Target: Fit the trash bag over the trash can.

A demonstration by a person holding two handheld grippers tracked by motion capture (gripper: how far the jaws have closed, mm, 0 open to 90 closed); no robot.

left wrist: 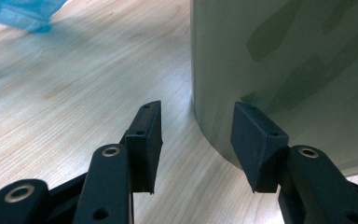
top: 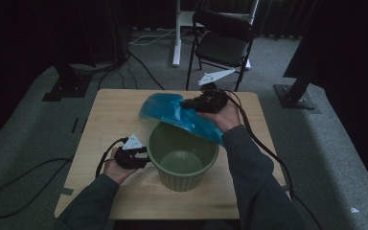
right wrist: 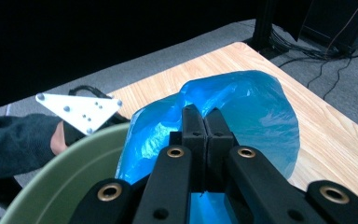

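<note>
Right now my right tool (right wrist: pixel 204 126) is clamped tight on a fold of the blue plastic bag (top: pixel 179 114), holding it over the far rim of the green bin (top: pixel 182 158), which I judge is the lead-up to lining it. My left tool (left wrist: pixel 196 140) stands wide, one pad beside the bin's wall and one in front of it, gripping nothing; it looks placed to steady the bin. The bin sits near the front of the counter (top: pixel 115 110), with bare wood left and beyond, so the bag has room to spread.
</note>
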